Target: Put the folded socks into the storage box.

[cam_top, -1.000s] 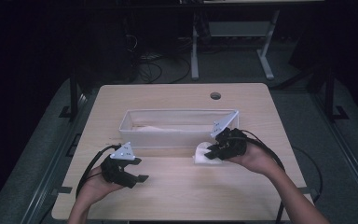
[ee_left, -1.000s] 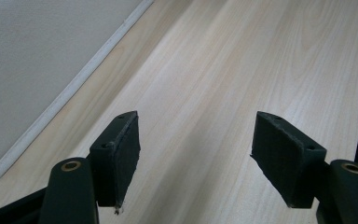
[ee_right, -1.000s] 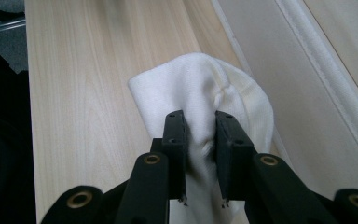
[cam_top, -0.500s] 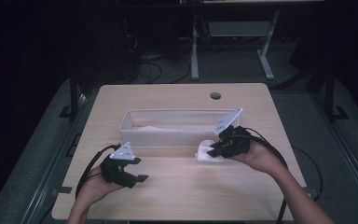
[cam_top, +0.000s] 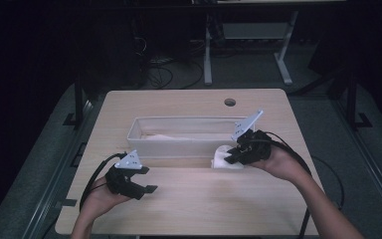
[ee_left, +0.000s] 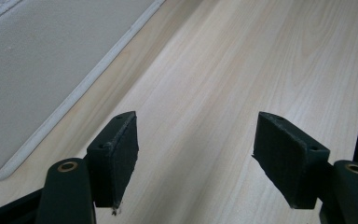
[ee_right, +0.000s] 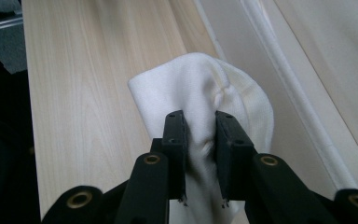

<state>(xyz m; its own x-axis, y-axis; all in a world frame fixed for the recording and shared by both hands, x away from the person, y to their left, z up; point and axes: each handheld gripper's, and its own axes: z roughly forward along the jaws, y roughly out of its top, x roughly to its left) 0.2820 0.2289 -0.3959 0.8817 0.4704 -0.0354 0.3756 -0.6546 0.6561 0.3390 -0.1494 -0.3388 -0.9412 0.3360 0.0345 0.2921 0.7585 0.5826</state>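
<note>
Right gripper (cam_top: 233, 155) clamps a white sock (cam_top: 224, 158), jaws pinched tight on a fold of it; right gripper view shows the sock (ee_right: 200, 93) bunched between the pads. Sock sits on the table (cam_top: 189, 199), touching the near wall of the white bin (cam_top: 179, 142), at 4 o'clock from bin centre. Left gripper (cam_top: 146, 180) hovers over bare table at 7 o'clock from the bin, jaws wide apart, holding nothing; bin wall (ee_left: 37, 60) at 10 o'clock in its view.

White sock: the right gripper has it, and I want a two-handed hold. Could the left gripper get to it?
Probably yes: the left gripper is open, with bare table between it and the white sock.
</note>
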